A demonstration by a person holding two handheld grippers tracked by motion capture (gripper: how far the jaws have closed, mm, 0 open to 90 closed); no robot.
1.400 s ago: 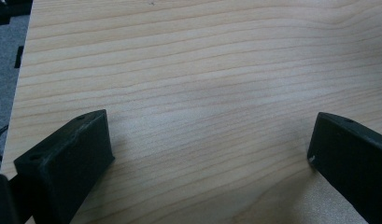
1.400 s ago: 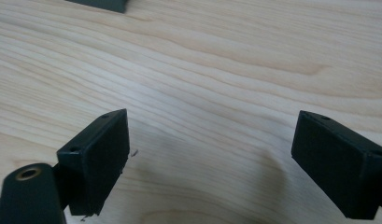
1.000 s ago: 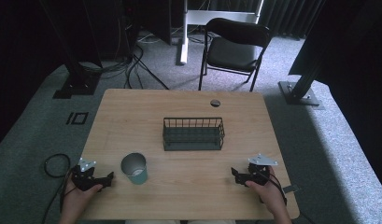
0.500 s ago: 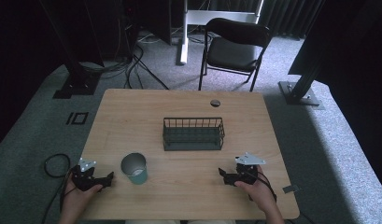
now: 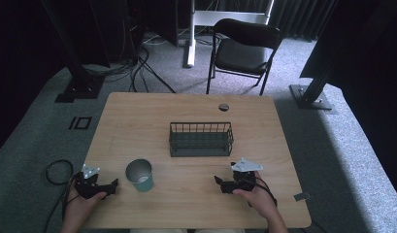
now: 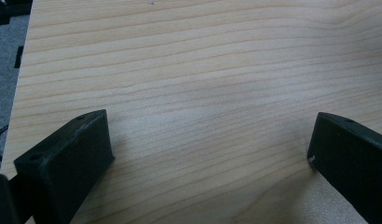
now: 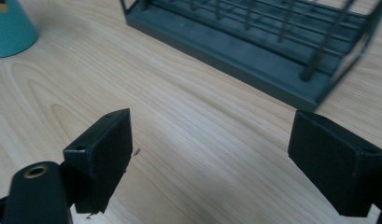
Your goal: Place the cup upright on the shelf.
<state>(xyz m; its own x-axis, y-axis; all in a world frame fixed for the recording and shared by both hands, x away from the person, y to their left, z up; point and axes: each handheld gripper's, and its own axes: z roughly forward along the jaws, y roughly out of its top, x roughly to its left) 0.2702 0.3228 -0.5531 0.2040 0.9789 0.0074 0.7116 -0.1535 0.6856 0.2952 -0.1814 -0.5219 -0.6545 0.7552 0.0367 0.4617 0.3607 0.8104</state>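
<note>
High view: 2 grippers are held low at the table's (image 5: 138, 121) near edge, left gripper (image 5: 112, 184) and right gripper (image 5: 219, 181) both spread wide, nothing gripped.

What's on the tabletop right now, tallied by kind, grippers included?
Teal cup: 1
Dark wire basket: 1
Handheld grippers: 2, left gripper and right gripper, both with jaws apart
Total: 4
</note>
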